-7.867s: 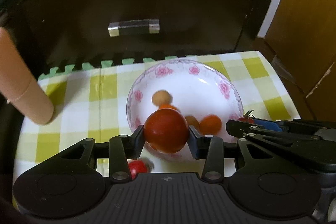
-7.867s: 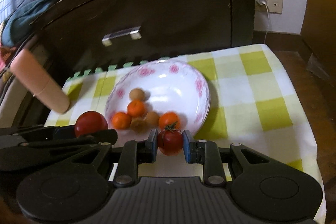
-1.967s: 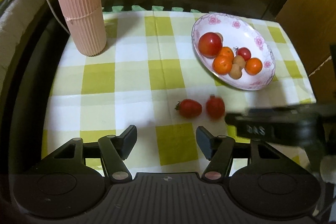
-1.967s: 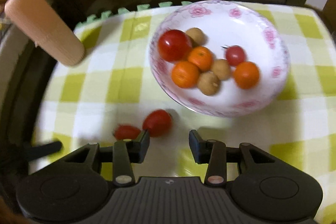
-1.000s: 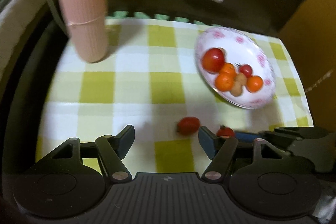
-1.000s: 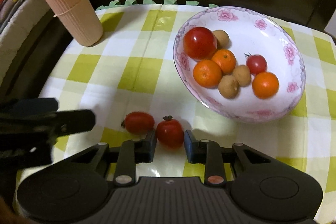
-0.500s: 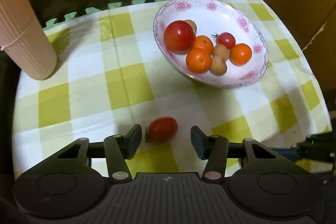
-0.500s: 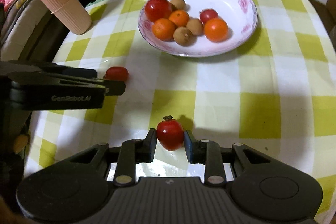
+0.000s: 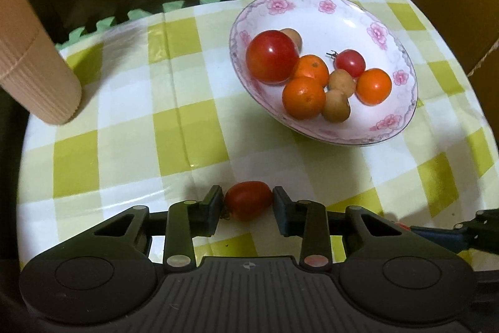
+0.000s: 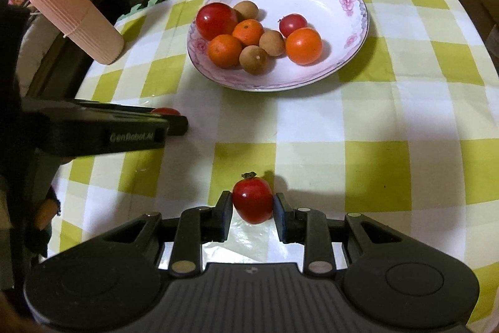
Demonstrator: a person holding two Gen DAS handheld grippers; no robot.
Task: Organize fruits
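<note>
Between the fingers of the left gripper (image 9: 248, 205) lies an oval tomato (image 9: 248, 200), long axis crosswise from pad to pad — the fingers clasp its two ends, low over the table (image 9: 131, 102). Its goal, the bowl (image 9: 396, 127), sits ahead and to the right. The right gripper (image 10: 253, 206), farther back, is clenched on a round tomato (image 10: 253, 200), stem up.
</note>
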